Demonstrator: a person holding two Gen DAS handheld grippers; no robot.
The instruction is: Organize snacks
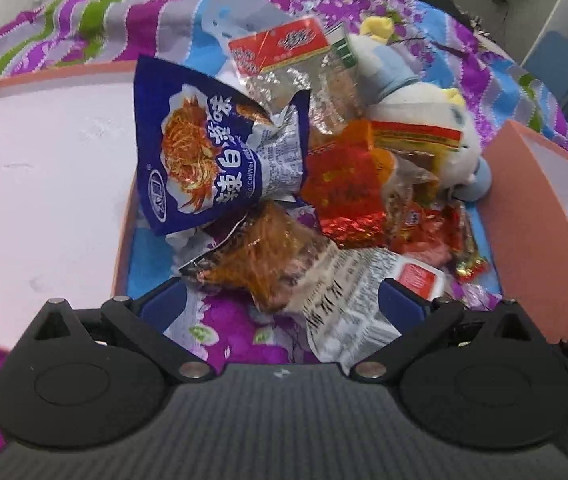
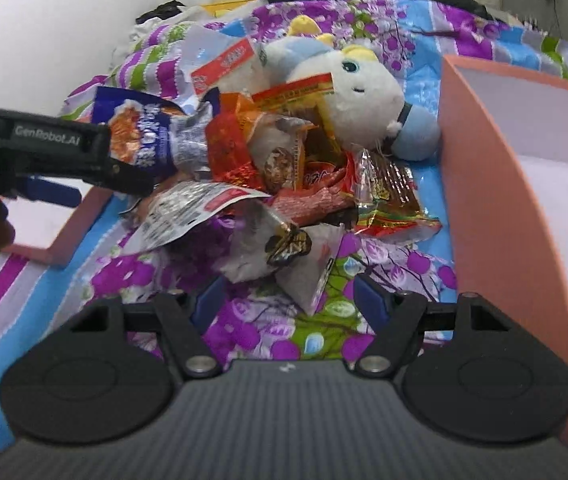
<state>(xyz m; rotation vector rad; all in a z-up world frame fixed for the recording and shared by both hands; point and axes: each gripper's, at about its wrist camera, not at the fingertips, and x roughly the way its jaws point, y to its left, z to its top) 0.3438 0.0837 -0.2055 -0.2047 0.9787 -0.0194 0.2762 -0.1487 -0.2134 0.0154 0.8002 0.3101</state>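
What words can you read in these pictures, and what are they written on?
"GenRobot.AI": on the side of the left gripper, seen from the right wrist.
Big white Chinese characters, and small Latin letters too blurred to spell, on the blue packet.
Chinese characters on the red-labelled packet: too blurred to read.
Fine print on the silver packet: too small to read.
Other wrappers: print unreadable.

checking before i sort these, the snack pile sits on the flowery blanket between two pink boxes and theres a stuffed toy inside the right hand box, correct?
Not quite. The stuffed toy is not inside the right-hand pink box; it lies on the flowery blanket at the back of the snack pile, beside that box. The right wrist view shows it. The pile does sit between the two pink boxes.
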